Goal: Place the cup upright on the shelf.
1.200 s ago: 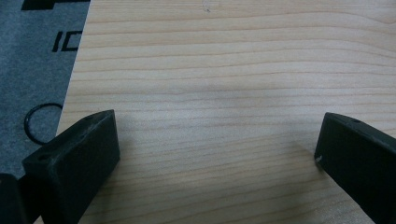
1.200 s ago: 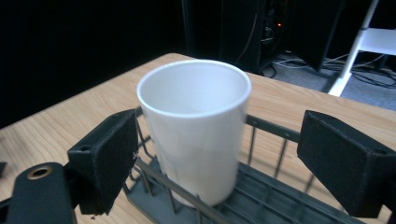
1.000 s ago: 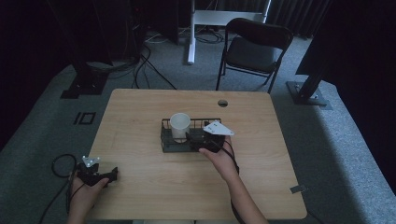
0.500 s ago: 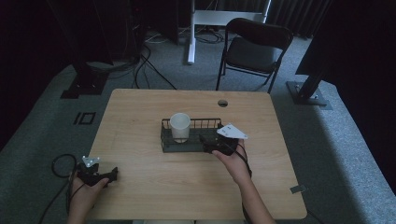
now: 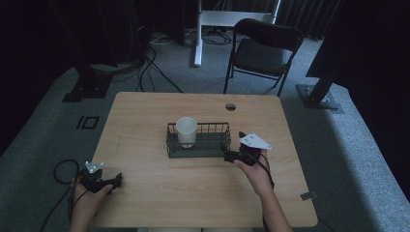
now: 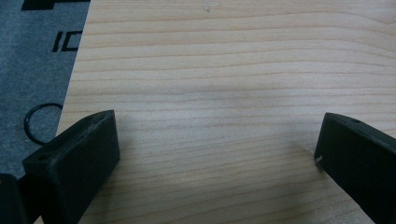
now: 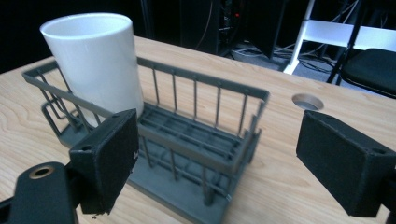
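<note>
**A:** What are you seeing from above?

**B:** I'm looking down on the wooden table (image 5: 193, 188). A dark wire basket (image 5: 211, 145) is sitting near its middle, and a white cup (image 5: 186, 131) is standing upright inside the basket's left end. The rest of the basket is lying bare.

**A:** And where am I holding the right gripper?

**B:** The right gripper (image 5: 231, 155) is resting just beside the basket's near right corner, with the grey three-cornered plate (image 5: 255, 140) on top of it. In the right gripper view I'm watching its two black pads (image 7: 109, 158) standing wide apart, with nothing between them; the basket's end wall is lying straight ahead and the cup is standing at the far end, behind the left pad. So that claw is released.

**A:** The left one?

**B:** The left gripper (image 5: 115, 181) is sitting at the near left corner of the table, well apart from the basket. Its own view is showing both pads spread wide over bare wood grain, gripping nothing. A loop of black cable (image 6: 41, 122) is lying on the grey carpet (image 6: 28, 70) past the table's edge.

**A:** Anything else around?

**B:** A black folding chair (image 5: 263, 50) is standing beyond the far side, and a round cable hole (image 5: 230, 106) is showing near the table's far edge.
</note>
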`<state>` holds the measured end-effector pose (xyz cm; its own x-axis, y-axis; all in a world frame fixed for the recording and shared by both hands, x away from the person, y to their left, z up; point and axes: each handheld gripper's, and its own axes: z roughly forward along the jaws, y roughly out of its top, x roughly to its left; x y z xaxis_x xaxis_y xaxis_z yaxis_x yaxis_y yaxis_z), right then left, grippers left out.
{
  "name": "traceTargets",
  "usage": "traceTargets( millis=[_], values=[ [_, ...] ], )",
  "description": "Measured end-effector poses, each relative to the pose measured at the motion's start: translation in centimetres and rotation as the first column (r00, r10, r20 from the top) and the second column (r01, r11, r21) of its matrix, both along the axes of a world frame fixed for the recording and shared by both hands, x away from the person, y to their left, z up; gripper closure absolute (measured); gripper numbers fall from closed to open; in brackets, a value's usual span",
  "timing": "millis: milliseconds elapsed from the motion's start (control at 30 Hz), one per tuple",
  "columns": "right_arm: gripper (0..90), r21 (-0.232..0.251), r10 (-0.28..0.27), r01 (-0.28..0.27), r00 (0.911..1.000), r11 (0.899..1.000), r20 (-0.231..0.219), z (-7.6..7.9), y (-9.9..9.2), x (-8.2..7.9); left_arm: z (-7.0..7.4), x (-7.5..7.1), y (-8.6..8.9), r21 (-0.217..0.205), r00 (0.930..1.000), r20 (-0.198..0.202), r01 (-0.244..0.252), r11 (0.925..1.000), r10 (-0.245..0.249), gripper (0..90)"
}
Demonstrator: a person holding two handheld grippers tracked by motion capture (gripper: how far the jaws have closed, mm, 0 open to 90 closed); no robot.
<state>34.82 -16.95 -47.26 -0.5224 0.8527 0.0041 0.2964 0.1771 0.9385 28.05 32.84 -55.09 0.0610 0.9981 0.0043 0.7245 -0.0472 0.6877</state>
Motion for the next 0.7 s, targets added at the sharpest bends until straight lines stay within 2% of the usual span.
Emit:
traceTargets(
  millis=[233,433,700],
  values=[
    [13.0,-0.012,-0.021,0.021,0.9997,1.0,-0.011,-1.0,-1.7,-0.3,0.0,0.0,0.0,0.0,1.0,0.0,-0.001,1.0,0.001,0.3],
    [13.1,-0.024,-0.056,0.055,0.9977,0.998,-0.039,-2.4,-3.1,-0.5,0.0,0.0,0.0,0.0,1.0,0.0,0.0,1.0,0.0,0.3],
    [13.2,-0.071,-0.096,0.091,0.9927,0.993,-0.073,-4.3,-4.9,-0.8,0.0,0.0,0.0,0.001,1.0,0.0,0.0,1.0,0.0,0.3]
  ],
)
